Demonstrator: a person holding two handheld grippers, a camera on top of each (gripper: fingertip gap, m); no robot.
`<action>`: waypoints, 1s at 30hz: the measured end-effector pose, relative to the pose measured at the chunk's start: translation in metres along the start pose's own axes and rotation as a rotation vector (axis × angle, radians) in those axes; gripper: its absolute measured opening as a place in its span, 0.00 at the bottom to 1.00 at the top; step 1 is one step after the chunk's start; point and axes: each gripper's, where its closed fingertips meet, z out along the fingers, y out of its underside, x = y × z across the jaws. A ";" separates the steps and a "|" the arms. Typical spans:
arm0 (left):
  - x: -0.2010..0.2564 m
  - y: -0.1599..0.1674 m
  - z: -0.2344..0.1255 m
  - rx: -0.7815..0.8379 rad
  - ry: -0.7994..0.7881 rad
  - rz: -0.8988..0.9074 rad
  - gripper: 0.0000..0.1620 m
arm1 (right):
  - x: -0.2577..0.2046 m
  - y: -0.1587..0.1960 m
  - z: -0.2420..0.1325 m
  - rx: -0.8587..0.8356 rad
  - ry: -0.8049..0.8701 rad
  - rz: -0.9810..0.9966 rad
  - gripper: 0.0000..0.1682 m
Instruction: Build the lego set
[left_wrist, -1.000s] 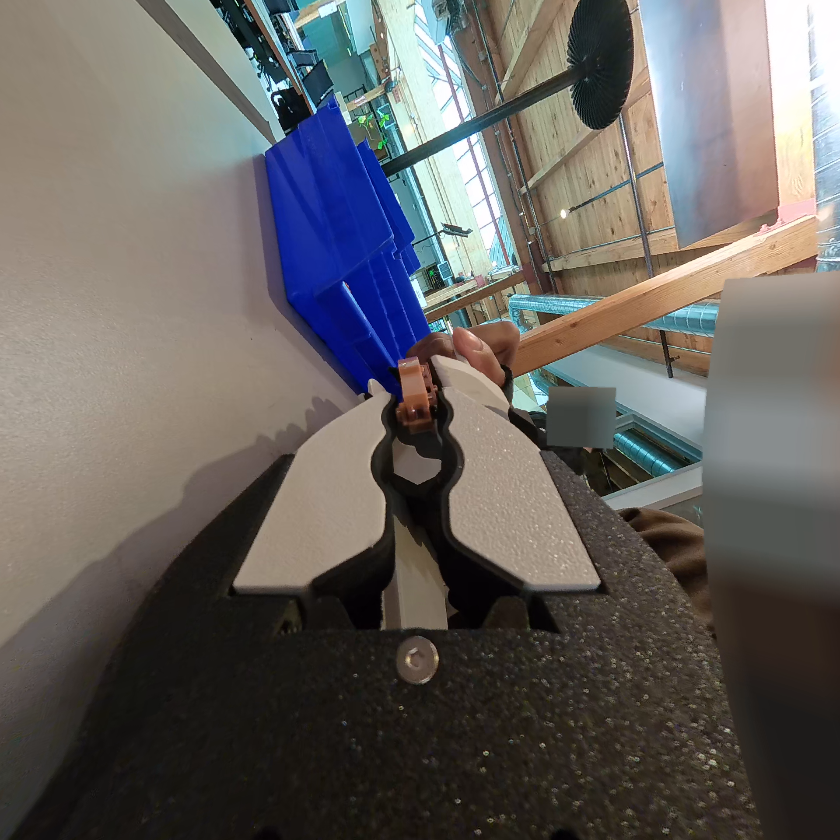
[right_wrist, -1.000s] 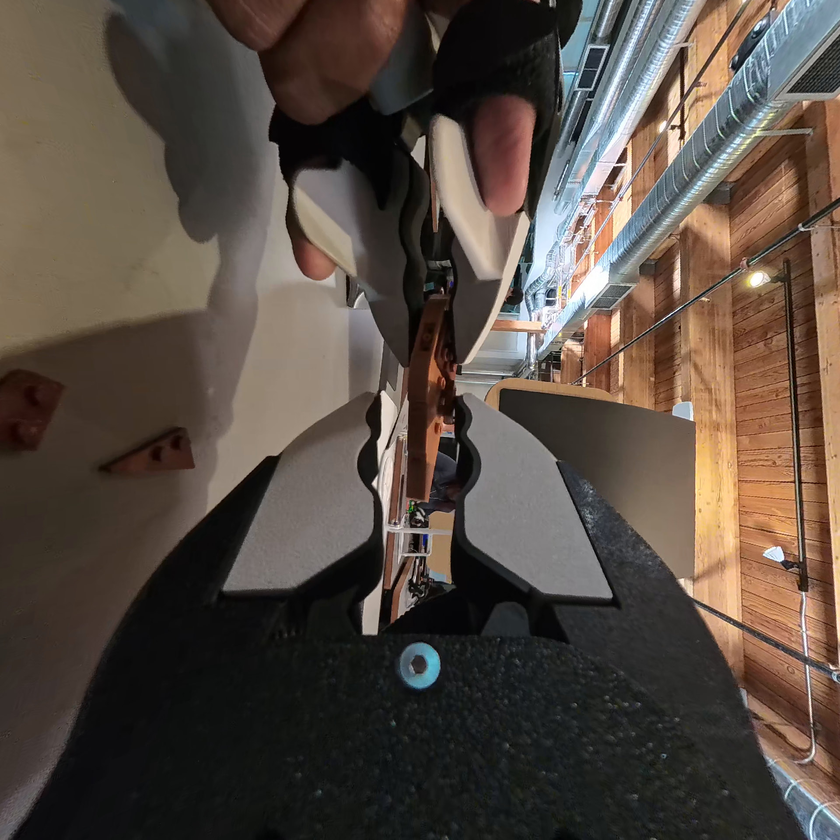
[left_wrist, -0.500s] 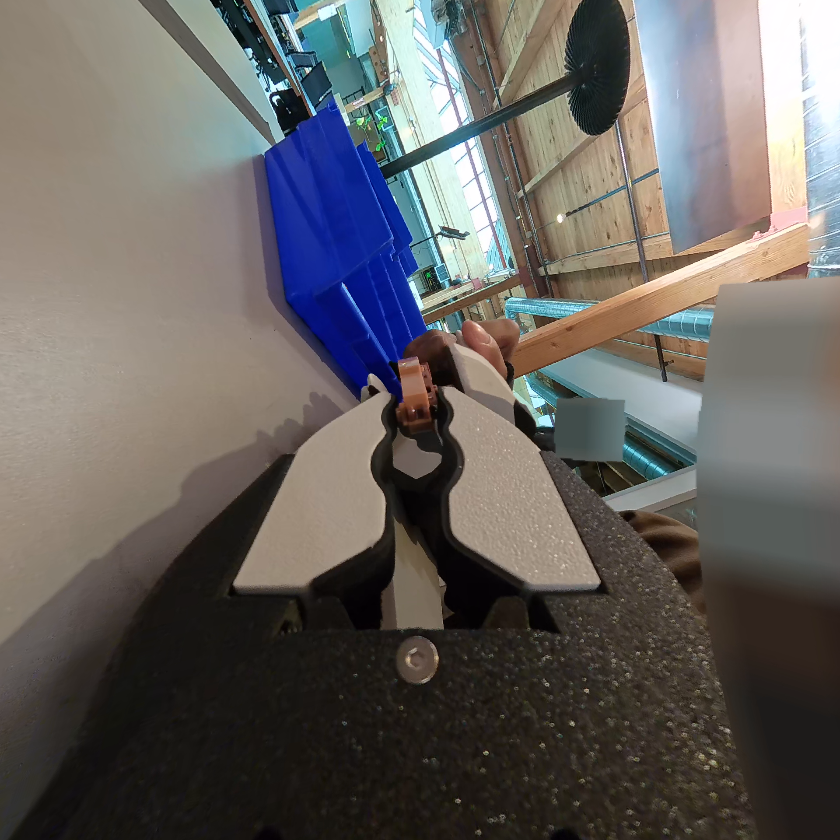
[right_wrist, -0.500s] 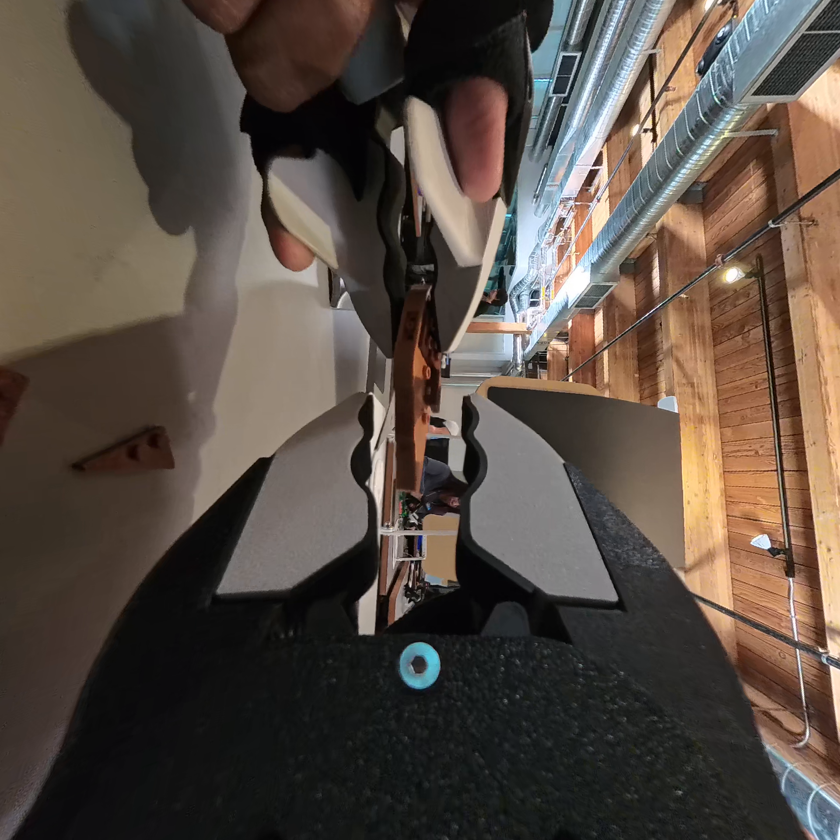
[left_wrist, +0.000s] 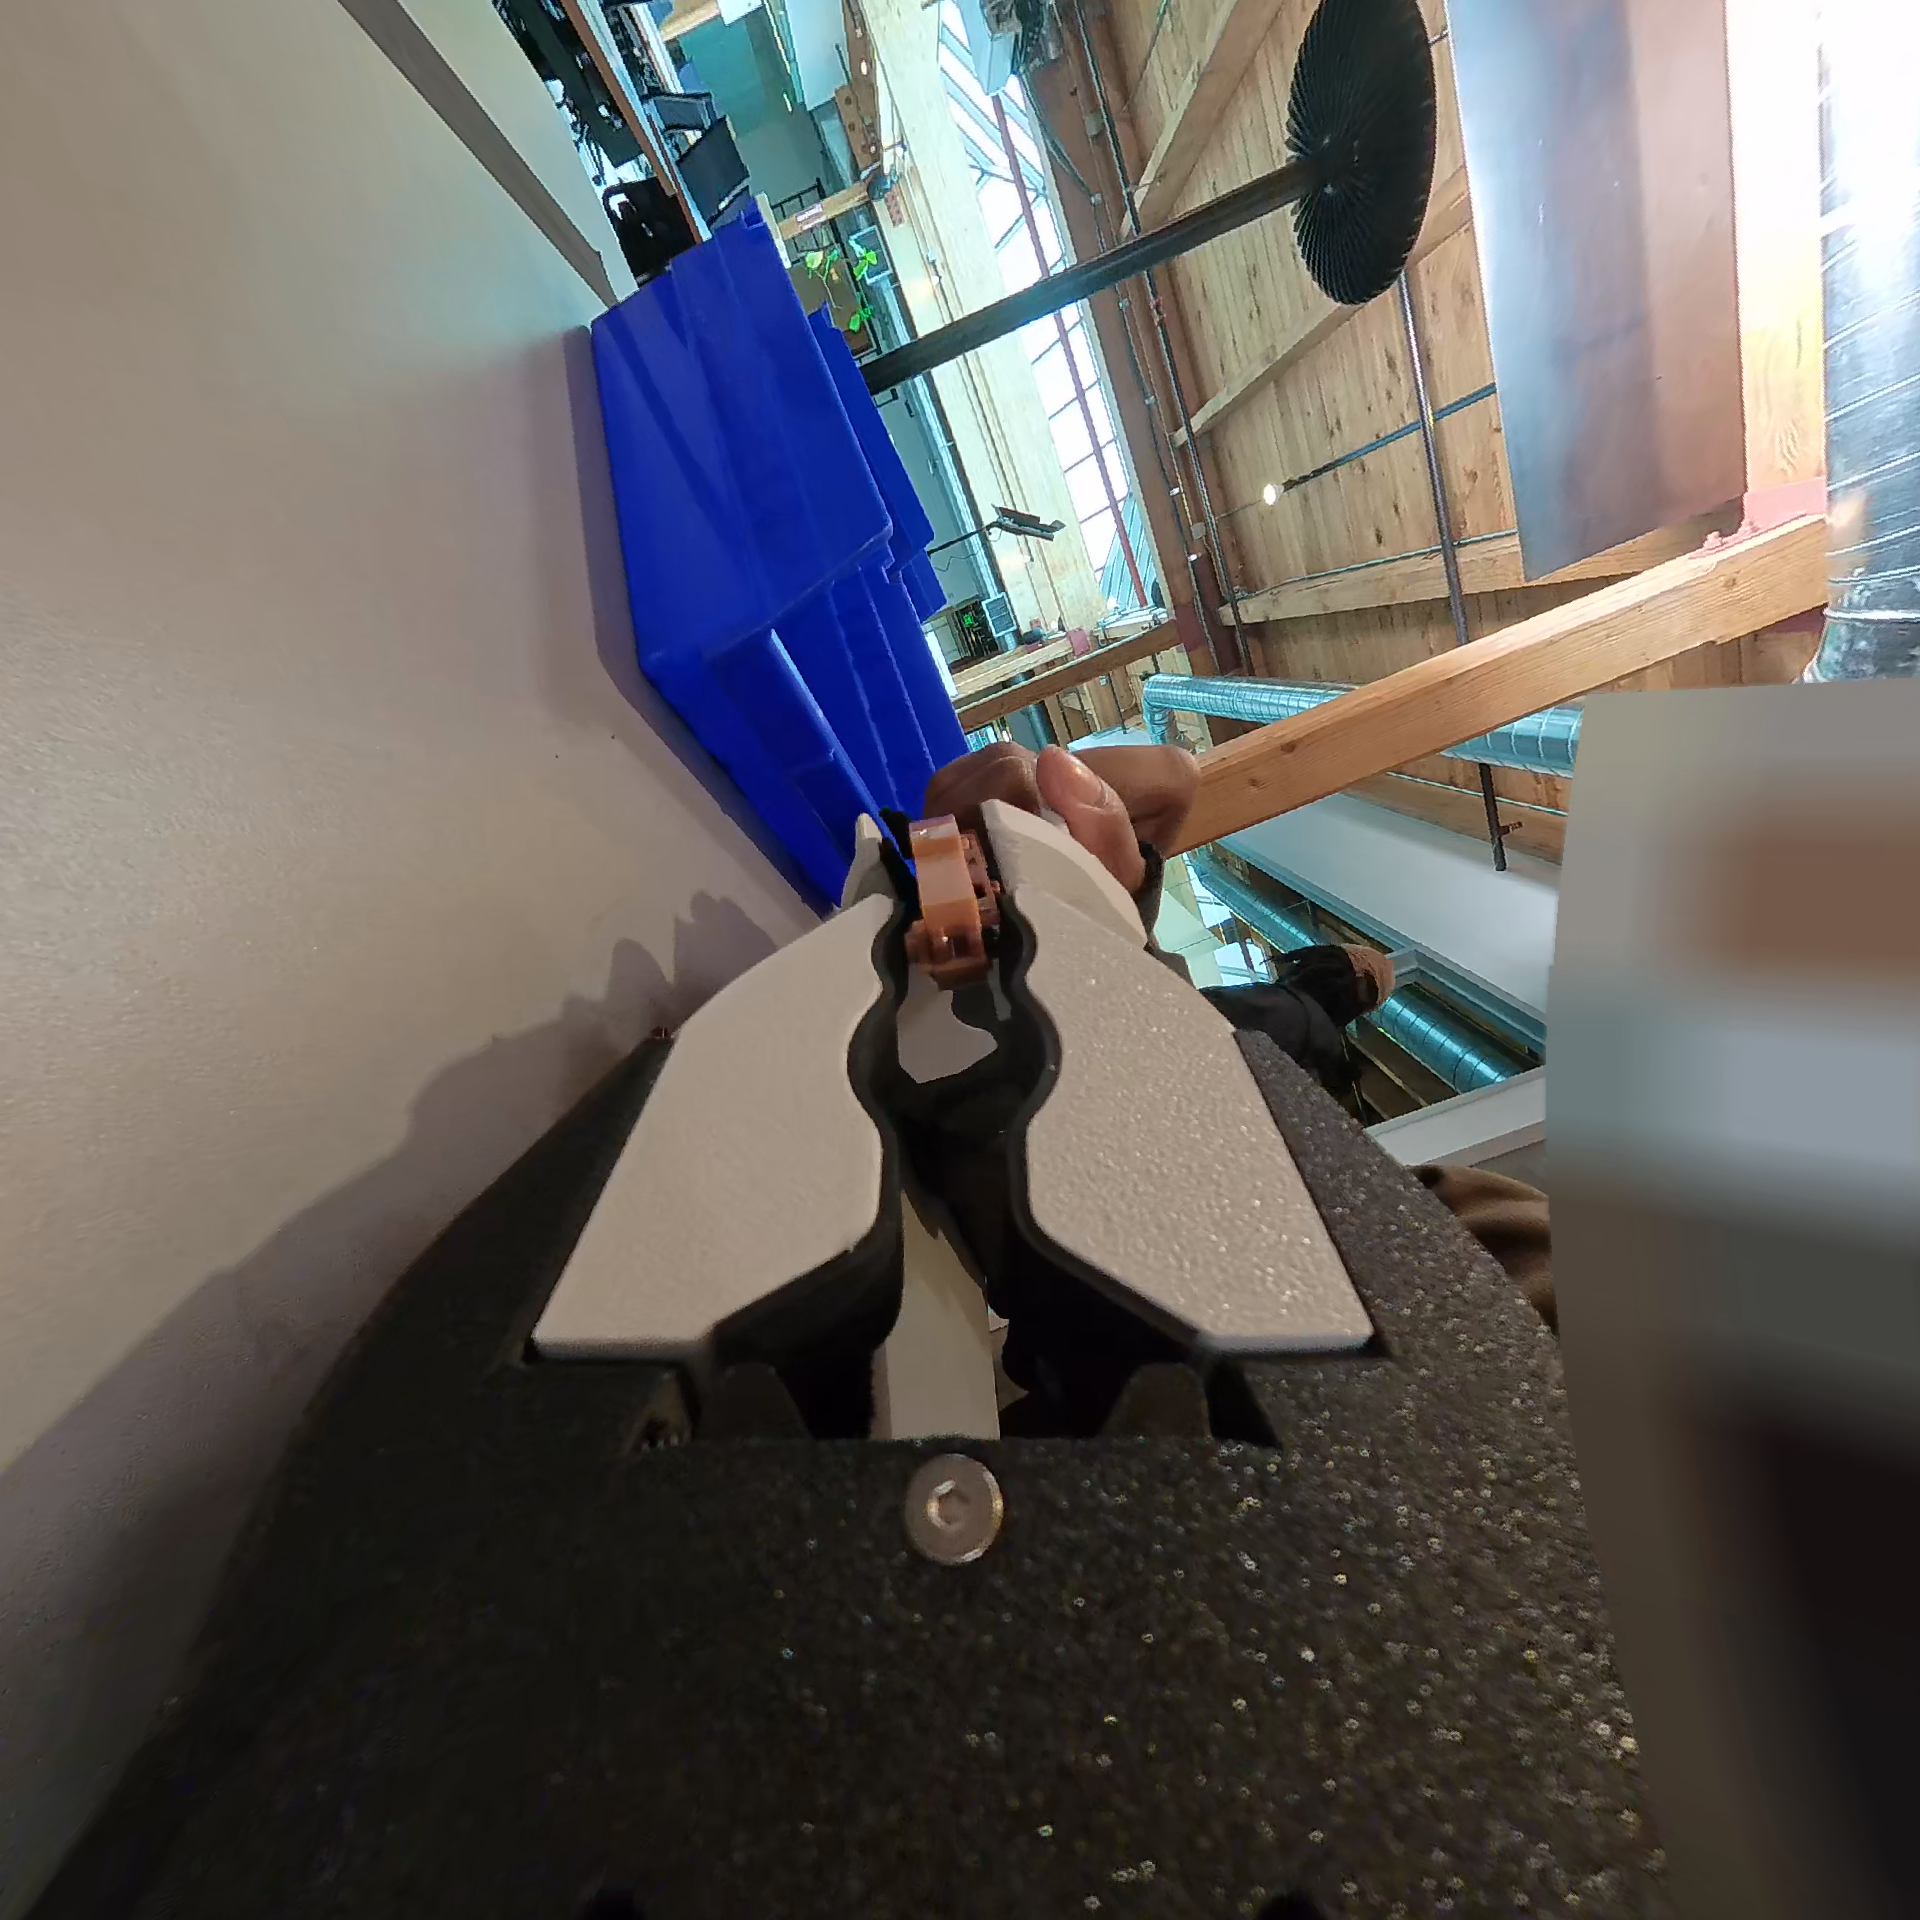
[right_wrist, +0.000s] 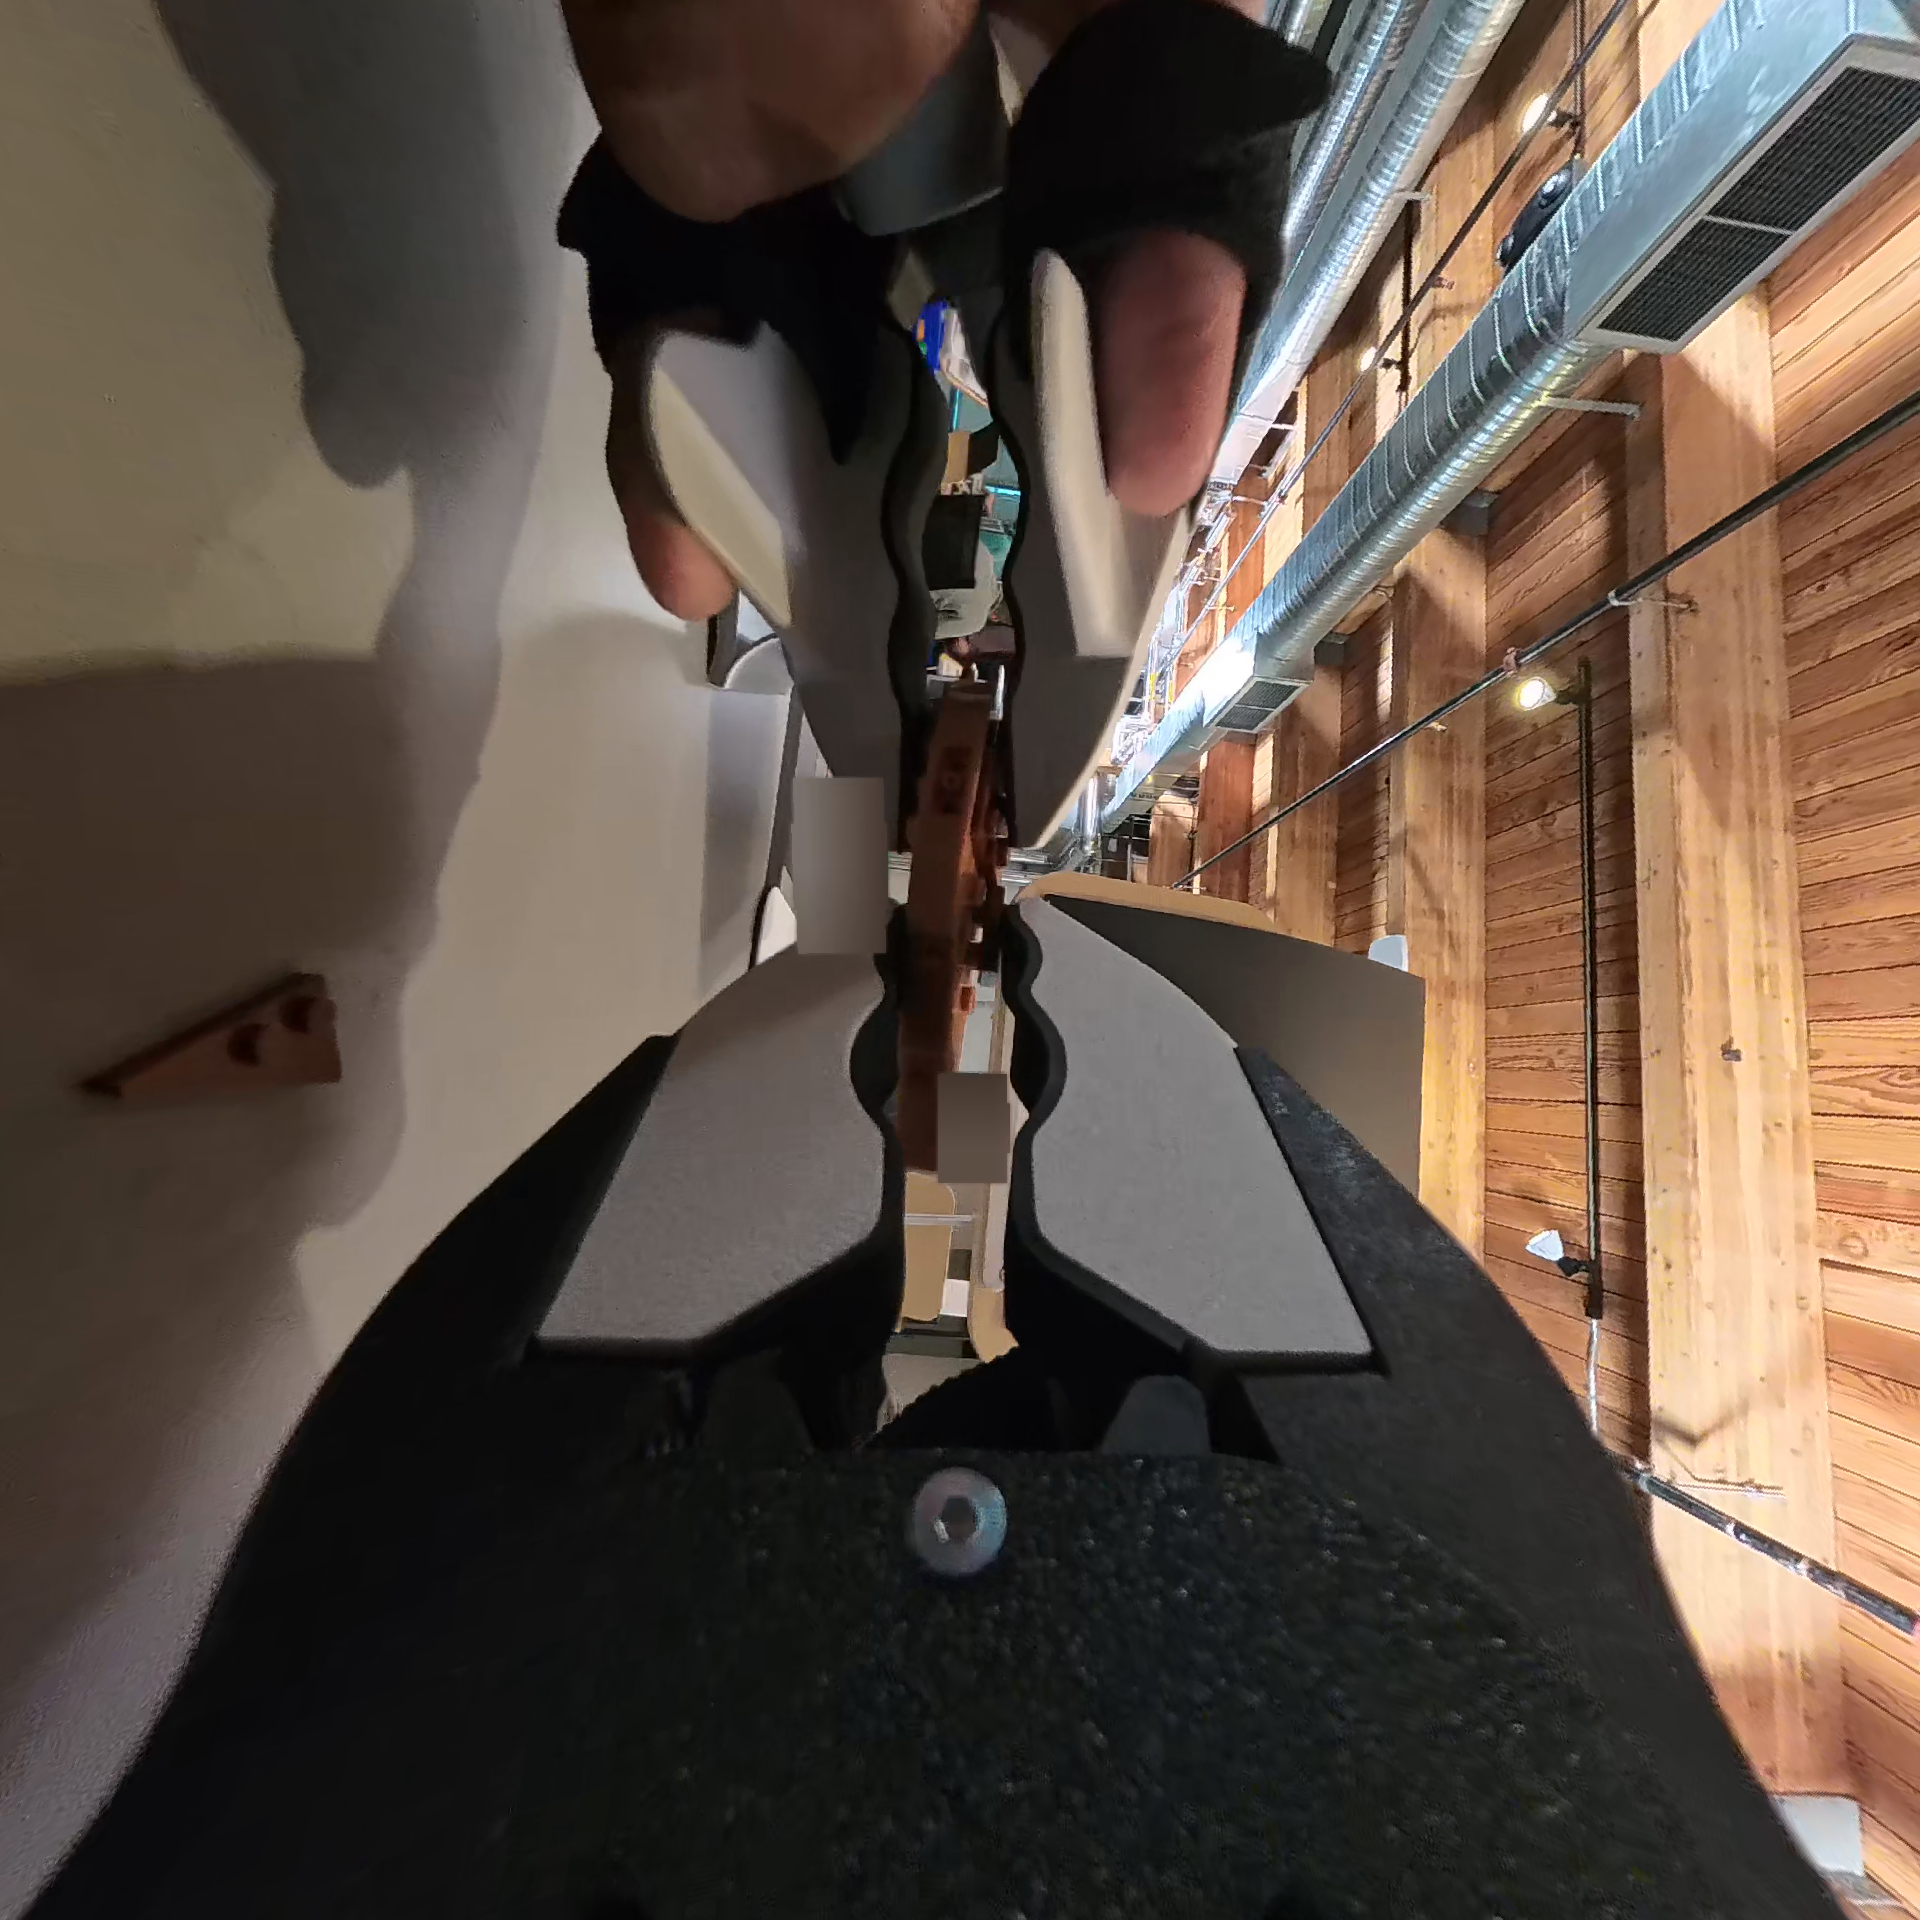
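A small brown lego assembly (left_wrist: 948, 883) is held in the air between both grippers, which meet tip to tip. My left gripper (left_wrist: 956, 920) is shut on its near end. The right gripper (left_wrist: 935, 831) faces it from beyond, with a hand behind it. In the right wrist view my right gripper (right_wrist: 951, 930) is shut on the brown assembly (right_wrist: 951, 790). The left gripper (right_wrist: 958, 816) grips it from the far side, held by a gloved hand (right_wrist: 1143, 260). The assembly's middle is hidden by the fingers.
The pale table (left_wrist: 260, 623) fills the left side of both views. Blue bins (left_wrist: 748, 520) stand on it beyond the grippers. A loose brown wedge plate (right_wrist: 229, 1039) lies on the table left of the right gripper. Less than 4 cm separates the two grippers' tips.
The right gripper's jaws stood wider around the brown assembly before and have closed onto it. The left gripper has kept its grip, and both moved slightly.
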 end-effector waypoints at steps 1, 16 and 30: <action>0.000 0.000 0.000 0.000 0.001 0.000 0.10 | 0.000 0.000 0.000 0.000 0.002 -0.002 0.09; 0.003 0.001 0.000 -0.007 0.014 0.003 0.10 | 0.004 -0.001 -0.002 0.000 0.006 0.008 0.08; 0.009 0.003 0.001 -0.027 0.052 0.027 0.11 | 0.011 -0.002 -0.006 0.009 0.002 0.025 0.07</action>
